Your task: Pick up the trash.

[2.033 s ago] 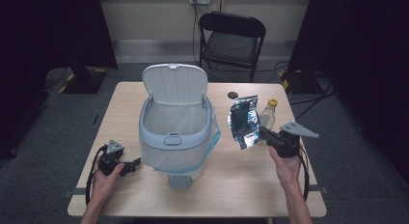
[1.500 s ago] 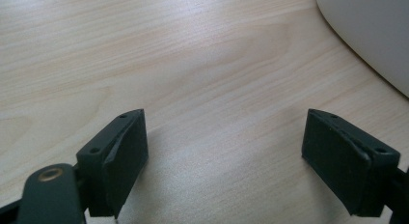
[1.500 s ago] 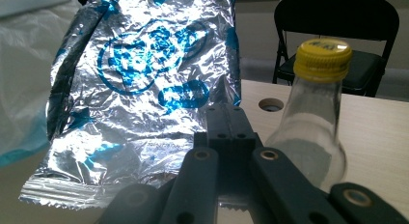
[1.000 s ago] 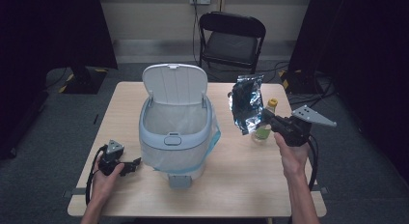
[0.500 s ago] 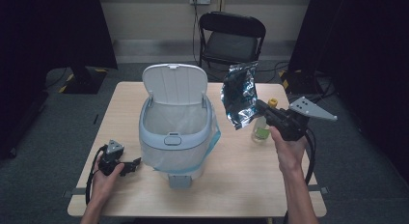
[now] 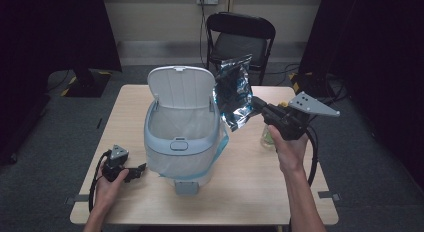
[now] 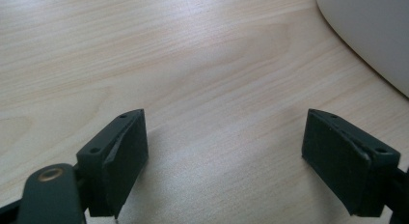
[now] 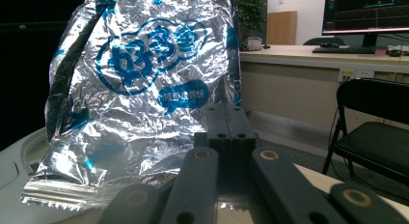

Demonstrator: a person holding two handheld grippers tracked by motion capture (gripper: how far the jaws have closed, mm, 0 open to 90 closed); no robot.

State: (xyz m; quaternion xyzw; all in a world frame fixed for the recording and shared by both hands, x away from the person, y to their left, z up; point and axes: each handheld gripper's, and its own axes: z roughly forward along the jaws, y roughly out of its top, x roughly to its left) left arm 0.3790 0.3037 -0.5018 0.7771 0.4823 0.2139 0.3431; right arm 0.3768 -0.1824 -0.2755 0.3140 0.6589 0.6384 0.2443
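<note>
The right gripper (image 6: 256, 104), jaws clamped tight on a crumpled silver foil snack bag (image 6: 234, 89), holds it in the air just past the right rim of the open white bin (image 6: 181, 137), so the step in hand looks like carrying the wrapper over for disposal; the next move calls for swinging it left above the lined opening and letting go. The left gripper (image 6: 131, 172) rests near the front-left corner of the pale wooden table (image 6: 250, 187), jaws wide apart and holding nothing. A small bottle (image 6: 269, 134) stands behind the right hand, and 1 black folding chair (image 6: 241, 39) waits beyond the far edge in a dim room.
</note>
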